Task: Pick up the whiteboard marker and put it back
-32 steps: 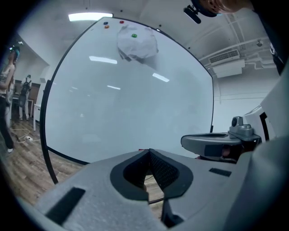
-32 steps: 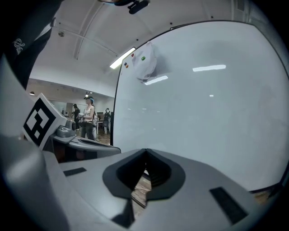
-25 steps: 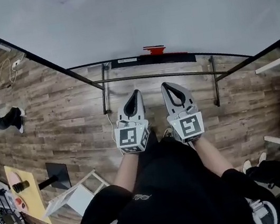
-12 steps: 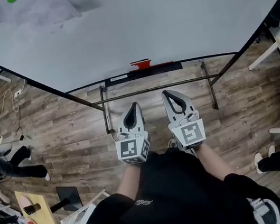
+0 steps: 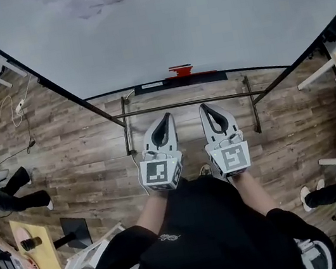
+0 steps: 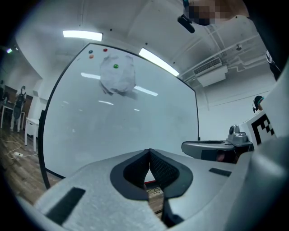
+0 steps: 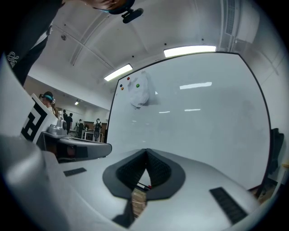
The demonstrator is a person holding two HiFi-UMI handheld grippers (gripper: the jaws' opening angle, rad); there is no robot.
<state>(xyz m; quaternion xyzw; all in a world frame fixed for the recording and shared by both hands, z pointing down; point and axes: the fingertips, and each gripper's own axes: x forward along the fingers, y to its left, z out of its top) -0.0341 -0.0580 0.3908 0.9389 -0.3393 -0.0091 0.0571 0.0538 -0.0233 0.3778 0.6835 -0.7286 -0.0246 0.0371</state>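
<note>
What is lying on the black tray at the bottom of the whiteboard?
One red thing lies on the tray, against the whiteboard; it is too small to tell whether it is the marker. The tray's front edge may cover more.

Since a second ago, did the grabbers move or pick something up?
Almost nothing changed. Only the head camera swayed a little, so the whiteboard slid about in its view. Nothing was grabbed or let go. The left gripper and right gripper stay shut and empty, side by side, aimed at the tray where the red thing still lies.
</note>
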